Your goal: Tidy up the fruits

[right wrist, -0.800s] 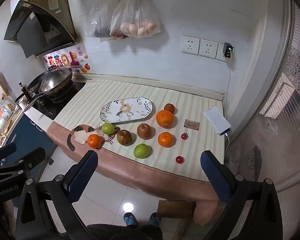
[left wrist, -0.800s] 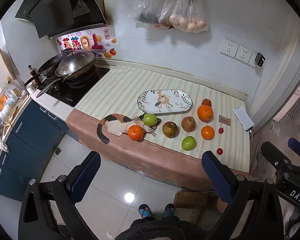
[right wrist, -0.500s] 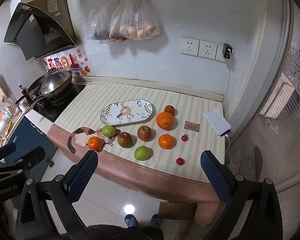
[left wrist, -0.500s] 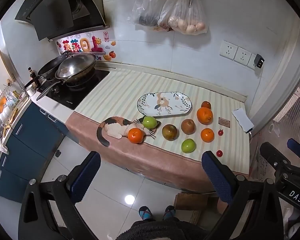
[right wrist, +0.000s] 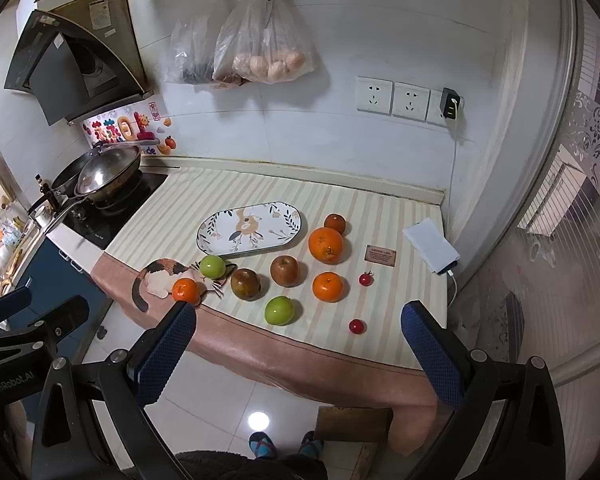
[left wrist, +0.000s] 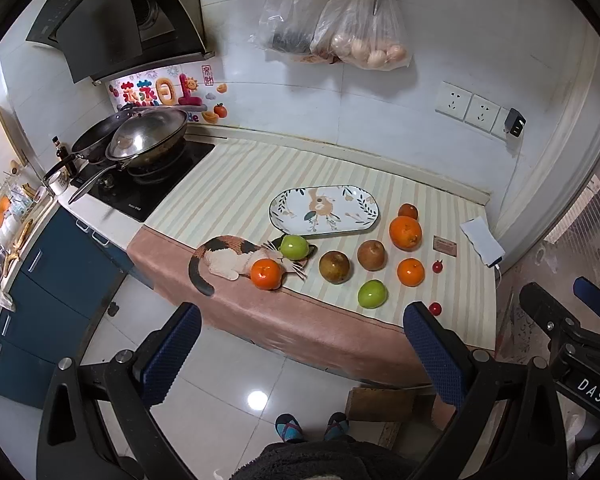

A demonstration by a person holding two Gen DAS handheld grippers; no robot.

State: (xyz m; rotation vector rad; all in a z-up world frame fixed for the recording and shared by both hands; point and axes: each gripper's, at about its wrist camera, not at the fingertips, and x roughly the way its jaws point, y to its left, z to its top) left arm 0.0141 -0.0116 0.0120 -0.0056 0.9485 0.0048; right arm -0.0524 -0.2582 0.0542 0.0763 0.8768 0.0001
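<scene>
Several fruits lie on the striped counter mat: a large orange (left wrist: pixel 405 232) (right wrist: pixel 325 243), two green apples (left wrist: pixel 372 293) (right wrist: pixel 279 310), two brownish apples (left wrist: pixel 334 267) (right wrist: pixel 284 271), smaller oranges (left wrist: pixel 265 274) (right wrist: pixel 328 287) and two cherry tomatoes (right wrist: pixel 356 325). An empty oval floral plate (left wrist: pixel 325 210) (right wrist: pixel 250 229) sits behind them. My left gripper (left wrist: pixel 300 354) hangs open over the floor, in front of the counter edge. My right gripper (right wrist: pixel 296 354) is open too, held back from the counter, nothing between its fingers.
A cat-shaped mat (left wrist: pixel 228 258) lies at the counter's left front. A wok (left wrist: pixel 148 138) sits on the stove at left. A power bank (right wrist: pixel 431 246) and a small card (right wrist: pixel 381 255) lie at right. Bags (right wrist: pixel 260 48) hang on the wall. The person's feet (left wrist: pixel 312 426) stand below.
Both grippers have tilted or drifted slightly, so the counter sits a little lower in the views. Nothing on the counter has moved; both stay open.
</scene>
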